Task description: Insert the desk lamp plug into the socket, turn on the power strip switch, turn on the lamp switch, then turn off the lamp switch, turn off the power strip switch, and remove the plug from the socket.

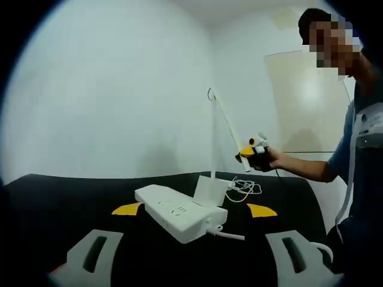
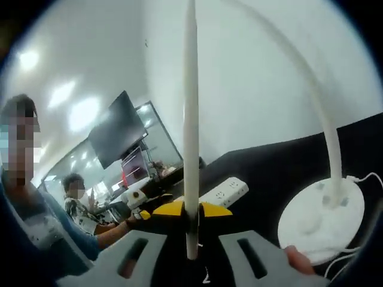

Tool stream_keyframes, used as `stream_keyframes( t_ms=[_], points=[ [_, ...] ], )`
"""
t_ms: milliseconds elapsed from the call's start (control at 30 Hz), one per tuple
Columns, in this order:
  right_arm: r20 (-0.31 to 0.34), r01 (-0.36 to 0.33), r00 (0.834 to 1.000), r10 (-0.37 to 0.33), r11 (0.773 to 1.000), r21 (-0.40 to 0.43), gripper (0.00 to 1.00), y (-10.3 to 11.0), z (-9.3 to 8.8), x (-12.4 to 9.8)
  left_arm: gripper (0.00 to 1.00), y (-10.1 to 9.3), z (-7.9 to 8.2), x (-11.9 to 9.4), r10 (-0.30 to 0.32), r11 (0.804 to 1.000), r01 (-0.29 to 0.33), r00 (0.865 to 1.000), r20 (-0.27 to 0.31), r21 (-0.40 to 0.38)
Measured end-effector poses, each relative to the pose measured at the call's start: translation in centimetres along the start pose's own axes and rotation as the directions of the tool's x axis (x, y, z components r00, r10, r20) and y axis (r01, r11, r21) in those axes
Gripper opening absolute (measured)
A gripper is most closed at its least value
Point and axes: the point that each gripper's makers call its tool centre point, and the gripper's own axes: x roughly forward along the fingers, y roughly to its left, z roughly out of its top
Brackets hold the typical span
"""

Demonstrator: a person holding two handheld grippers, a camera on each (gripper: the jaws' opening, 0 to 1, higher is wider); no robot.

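Note:
The white power strip [image 1: 179, 212] lies on the black table [image 1: 54, 203], and my left gripper [image 1: 194, 210] hangs open just in front of it, yellow tips wide apart on either side. Behind the strip stands the white desk lamp [image 1: 209, 190]; its thin neck rises and its head bar [image 1: 230, 128] slants down to the right. My right gripper [image 1: 251, 154] grips the bar's lower end. In the right gripper view, my right gripper [image 2: 188, 210] is shut on the lamp's head bar [image 2: 190, 107], with the lamp base [image 2: 323, 218] to the right and the power strip [image 2: 224, 191] beyond.
The lamp's white cable [image 1: 242, 188] lies coiled right of the base. The strip's own cord [image 1: 228, 234] leaves its near end. A person [image 1: 359, 149] stands at the table's right side. A dark screen [image 2: 116, 134] and other people sit far behind.

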Motion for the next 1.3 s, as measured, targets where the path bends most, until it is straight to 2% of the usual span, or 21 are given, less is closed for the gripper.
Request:
stream_keyframes(
  t_ms=[300,700,1000,1300],
  points=[
    [-0.055,0.002,0.998,-0.005,0.999,-0.054,0.11,-2.3,-0.2,-0.4,0.64,0.1,-0.1,-0.1,0.009,1.000,-0.009,1.000,-0.006,0.007],
    [-0.064,0.070,0.995,-0.076,0.994,-0.081,0.11,-5.3,0.0,-0.8,0.63,-0.6,-0.1,-0.2,-0.011,1.000,0.011,1.000,-0.009,0.026],
    [-0.092,0.109,0.989,-0.119,0.988,-0.110,0.11,-6.1,-0.4,-0.6,0.63,-1.3,-0.3,-0.1,-0.027,0.997,0.029,0.999,-0.028,0.076],
    [-0.089,0.157,0.981,-0.169,0.979,-0.131,0.12,-8.8,0.0,-1.0,0.65,-1.6,-0.4,0.0,-0.048,0.997,0.050,0.998,-0.038,0.061]
  ],
)
